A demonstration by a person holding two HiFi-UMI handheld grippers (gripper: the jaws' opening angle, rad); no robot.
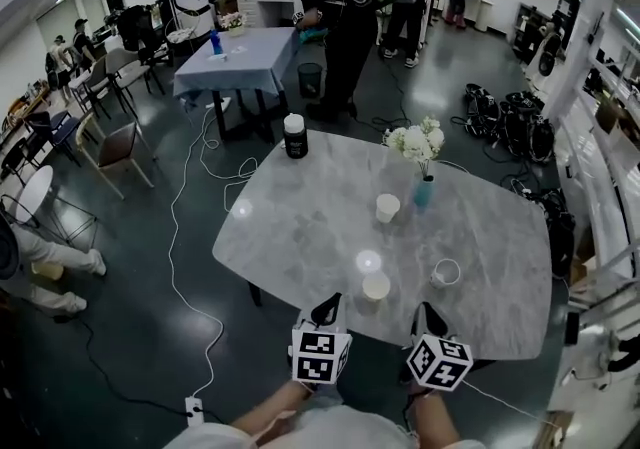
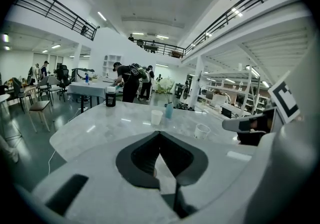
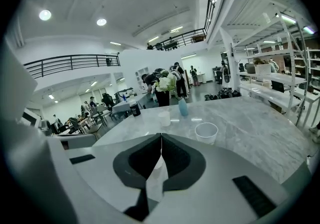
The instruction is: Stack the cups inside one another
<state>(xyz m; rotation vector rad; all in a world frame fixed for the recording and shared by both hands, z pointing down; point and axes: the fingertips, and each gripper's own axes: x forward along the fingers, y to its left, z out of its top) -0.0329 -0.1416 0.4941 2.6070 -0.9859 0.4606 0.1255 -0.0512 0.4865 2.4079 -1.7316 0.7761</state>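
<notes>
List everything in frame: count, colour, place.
table: 1, grey marble, centre
cups: 3, white, apart: far cup beside the vase, near cup at the front edge, right cup
jar: 1, black with white lid, table's far edge
vase: 1, blue, holding white flowers
second table: 1, grey-blue cloth, behind
people: several, dark clothes, background
bags: several, black, on the floor to the right
cable: 1, white, on the floor to the left
left claw: 1, grey with black pads, shut, empty
right claw: 1, same colours, shut, empty
</notes>
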